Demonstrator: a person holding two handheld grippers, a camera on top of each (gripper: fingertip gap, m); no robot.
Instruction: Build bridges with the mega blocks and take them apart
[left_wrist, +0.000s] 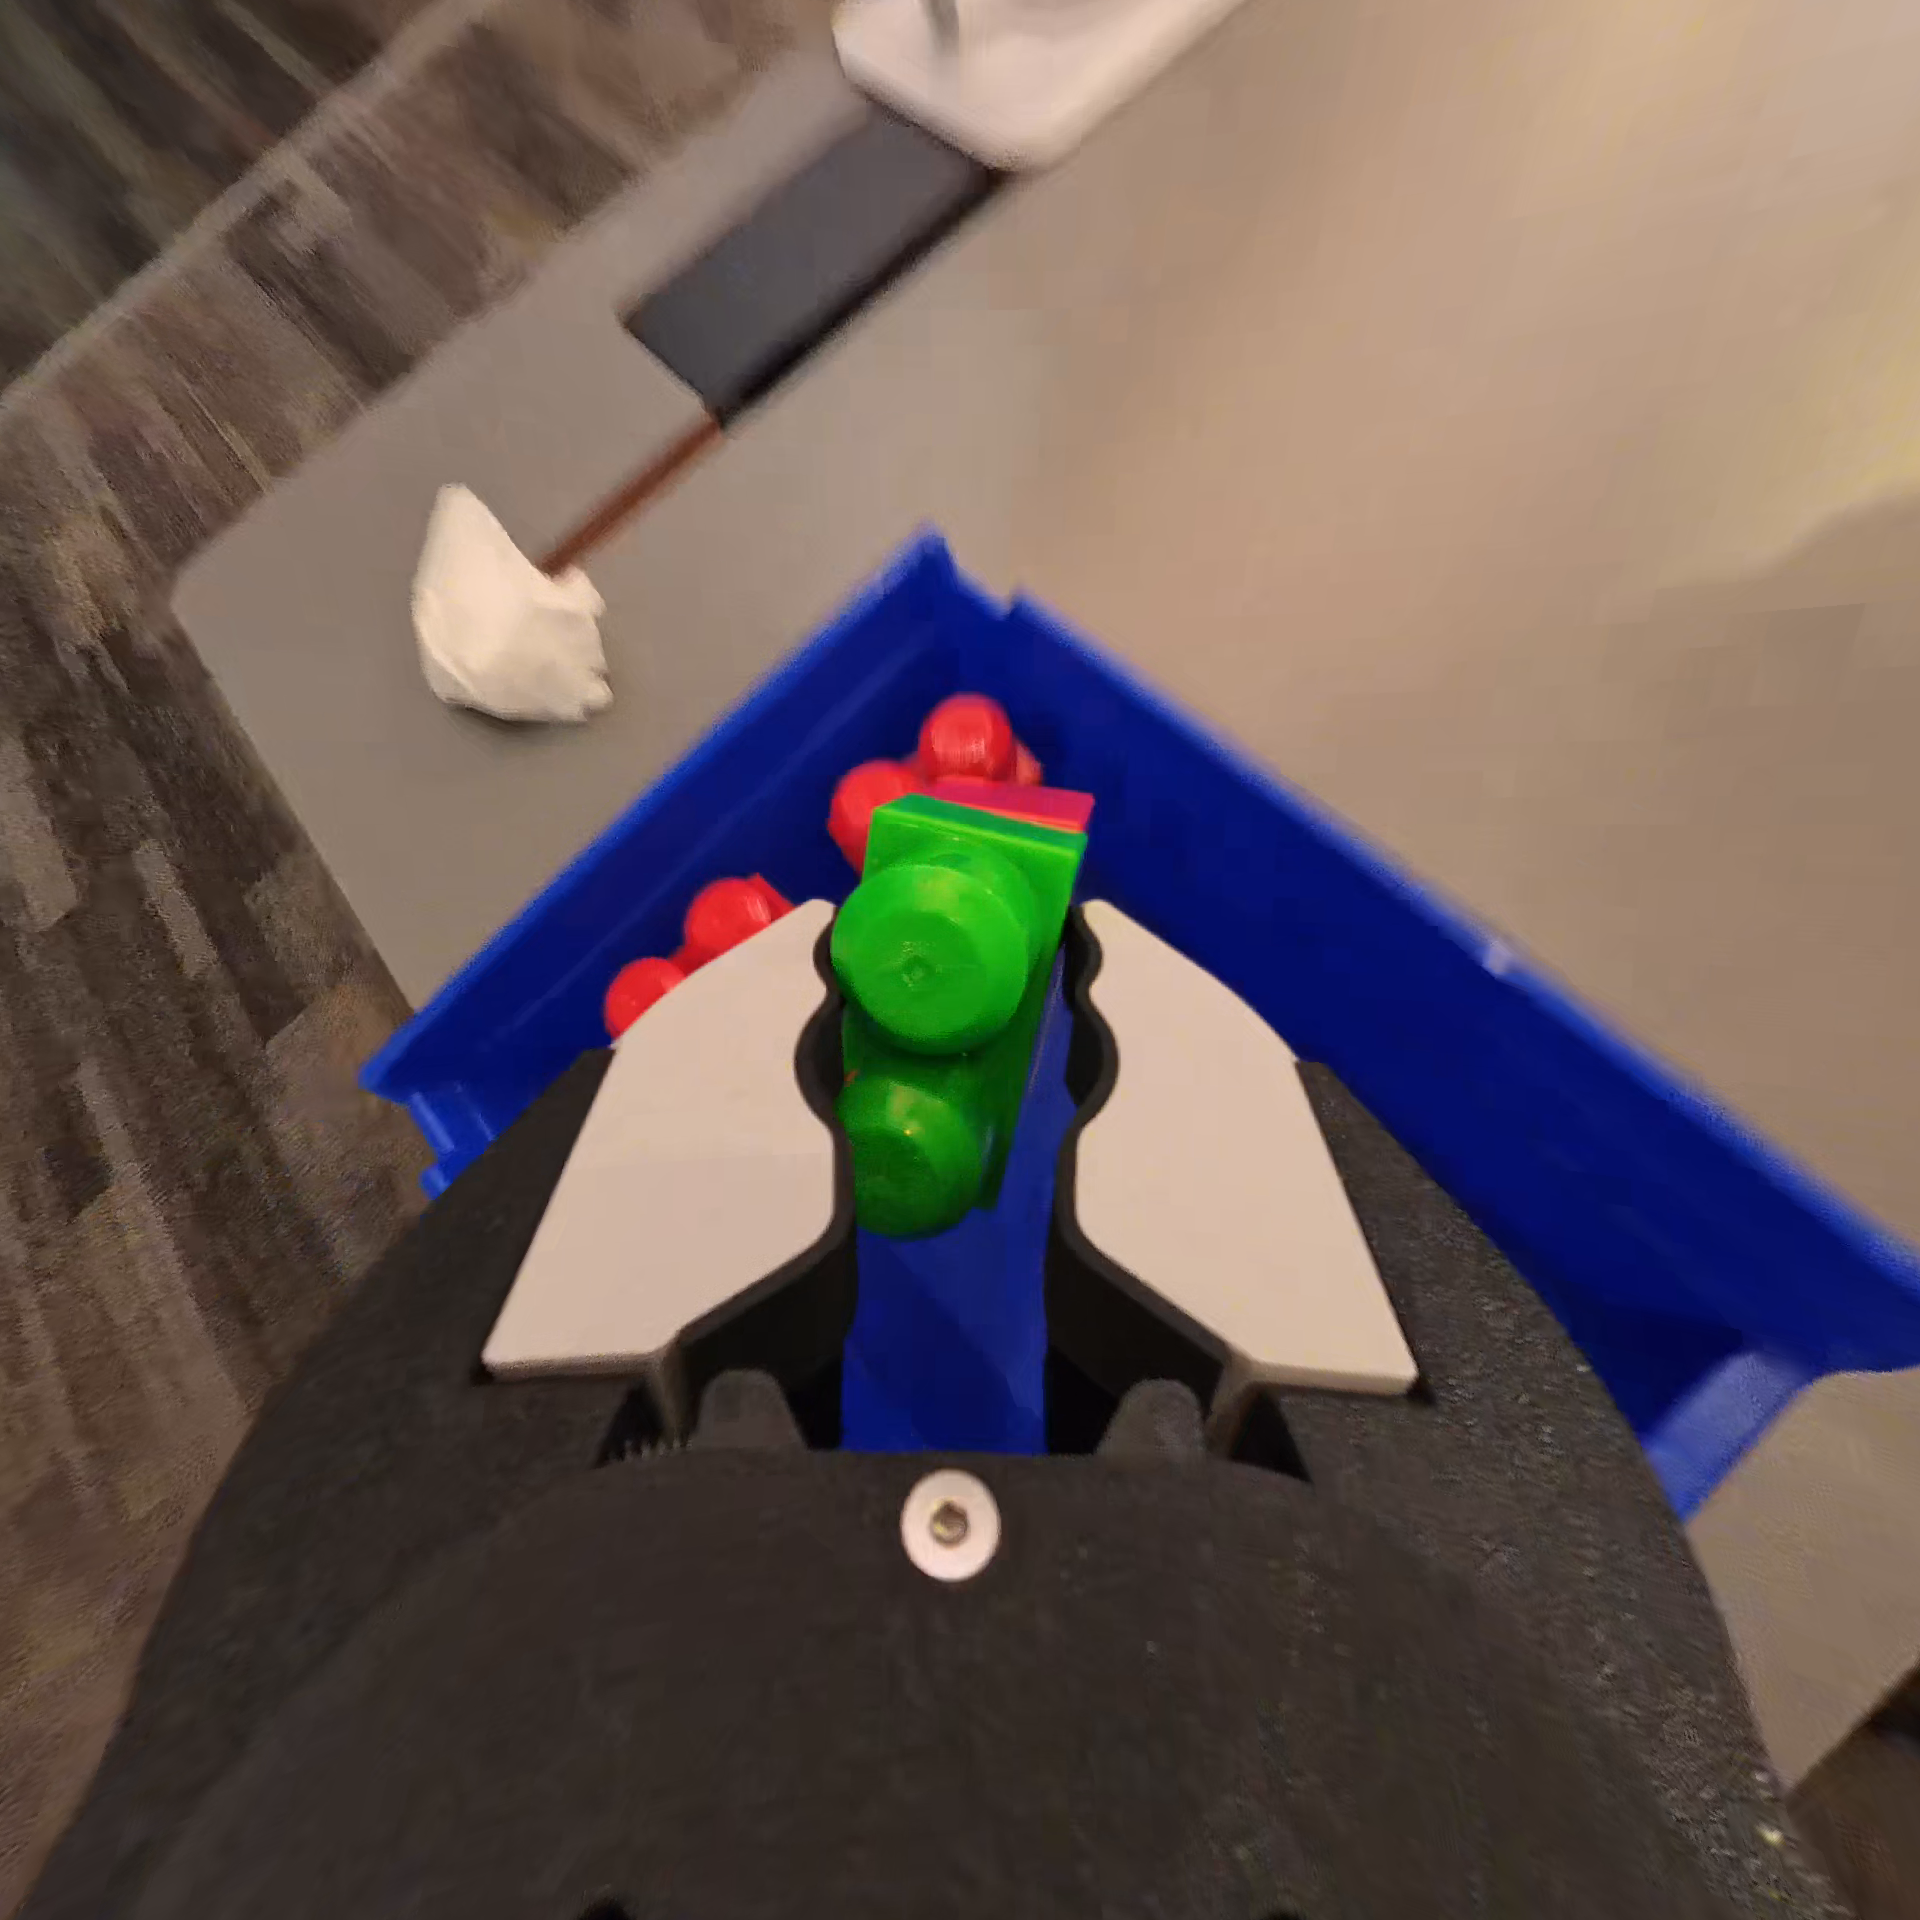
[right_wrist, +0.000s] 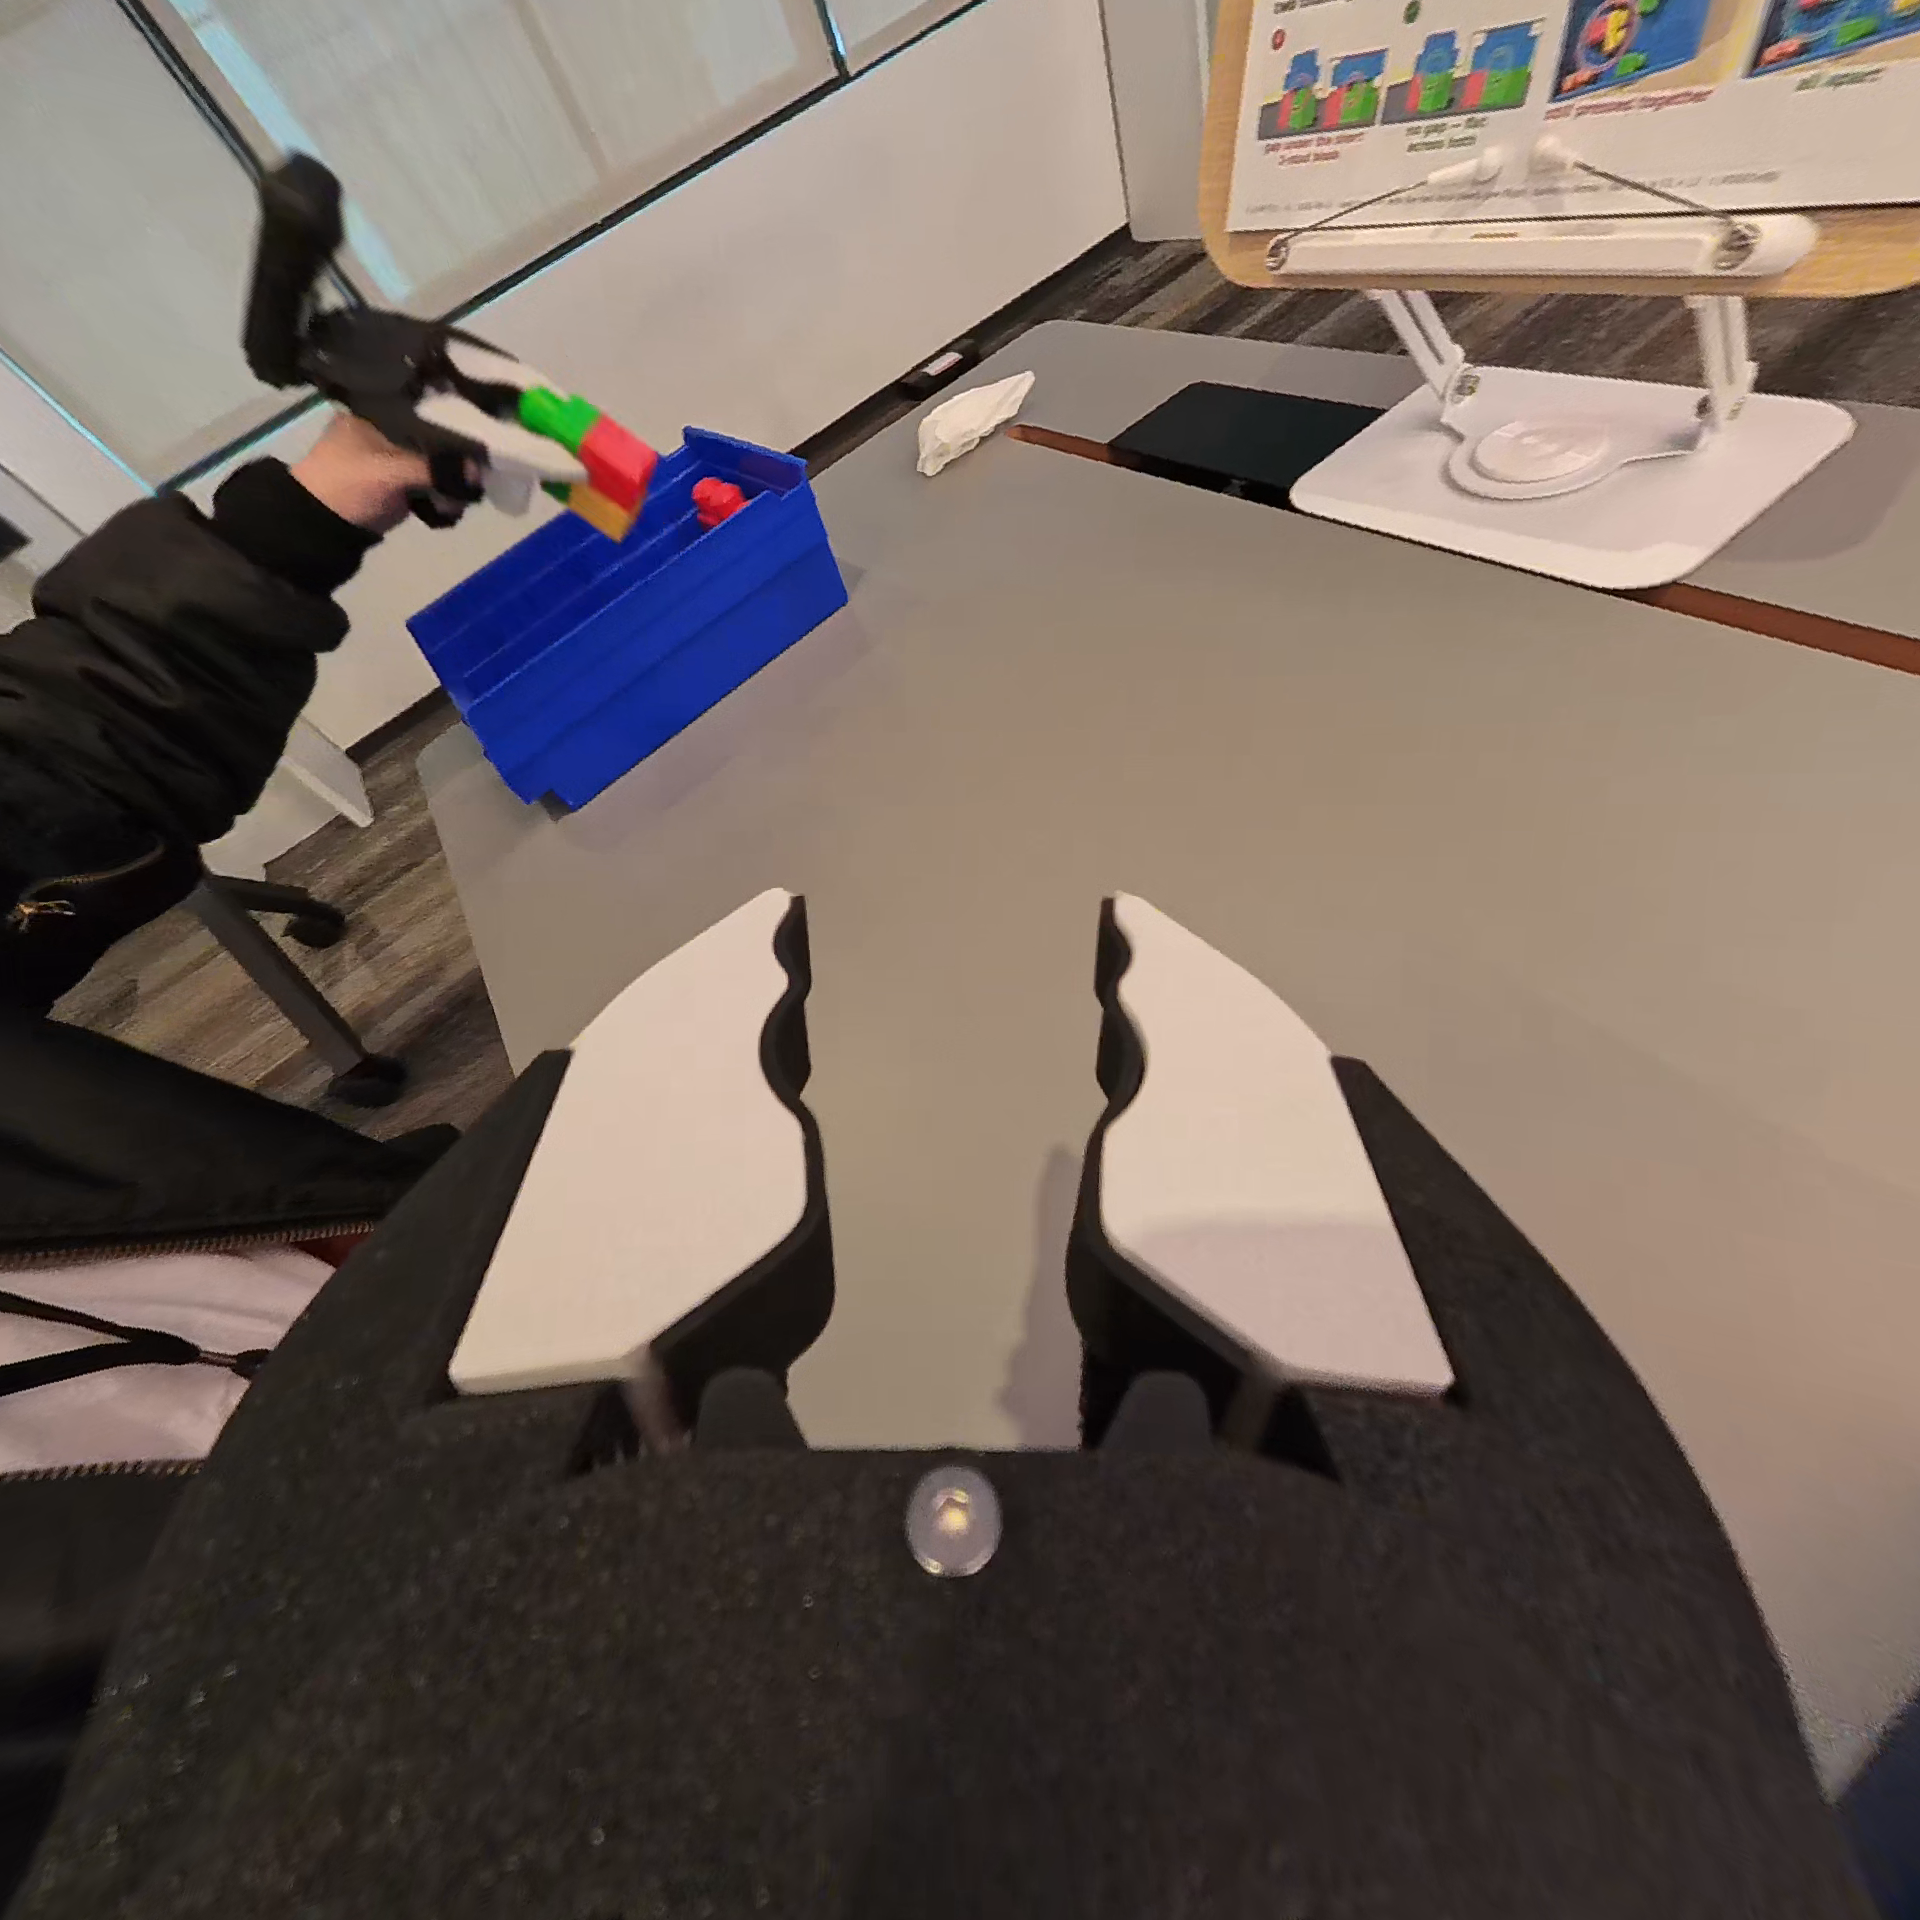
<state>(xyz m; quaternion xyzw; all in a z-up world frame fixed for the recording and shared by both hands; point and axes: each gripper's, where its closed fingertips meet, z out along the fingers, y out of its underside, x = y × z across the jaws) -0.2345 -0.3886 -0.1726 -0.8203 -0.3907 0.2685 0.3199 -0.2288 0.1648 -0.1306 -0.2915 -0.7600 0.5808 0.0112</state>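
Left wrist view has the left gripper (left_wrist: 951, 925) clamped on a green block (left_wrist: 935, 966), and it's not just that one block. From the right wrist view you can see it's a little stack, green with a red block (right_wrist: 620, 457) and an orange block (right_wrist: 606, 509) stuck on, hanging over the blue bin (right_wrist: 665, 634) at the table's (right_wrist: 1299, 831) near left corner. A few loose red blocks (left_wrist: 961, 743) already sit inside the bin. The right gripper (right_wrist: 951, 914) is spread wide with nothing in it, just floating above bare tabletop, well apart from the bin.

Risk-wise: the grip is only on the green piece, so the red and orange ones are hanging by their studs. A quick swing or a bump on the bin wall could probably pop them off, maybe outside the bin since it's close to the table edge. Also looks like the stack may go in without being pulled apart.
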